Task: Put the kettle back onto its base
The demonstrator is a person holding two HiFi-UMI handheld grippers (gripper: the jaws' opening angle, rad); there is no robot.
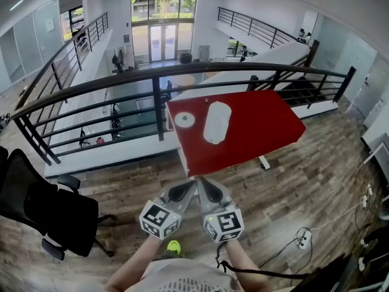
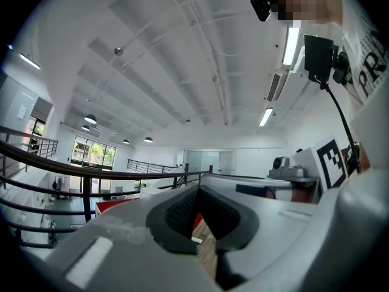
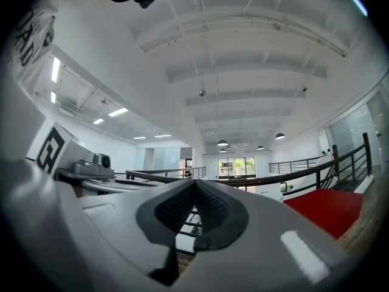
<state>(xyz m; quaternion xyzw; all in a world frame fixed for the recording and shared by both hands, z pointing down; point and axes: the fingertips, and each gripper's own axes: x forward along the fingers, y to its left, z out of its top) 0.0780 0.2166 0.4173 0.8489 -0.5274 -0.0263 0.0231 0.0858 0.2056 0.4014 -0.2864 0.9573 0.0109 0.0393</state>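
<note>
Left gripper point(image 1: 191, 183) and right gripper point(image 1: 202, 182), jaws closed and empty, apparently pre-reach; white kettle point(image 1: 217, 121) beside round base point(image 1: 185, 120), well beyond the fingers point(image 1: 210, 193), on red table point(image 1: 267, 126).

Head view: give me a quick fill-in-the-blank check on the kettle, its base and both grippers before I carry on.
1. The kettle rests on a table whose top is ___.
2. In the head view, the round base lies to the kettle's ___, with nothing on it.
3. The left gripper and the right gripper, both short of the table and empty, have their jaws ___.

Missing words: red; left; shut.
</note>
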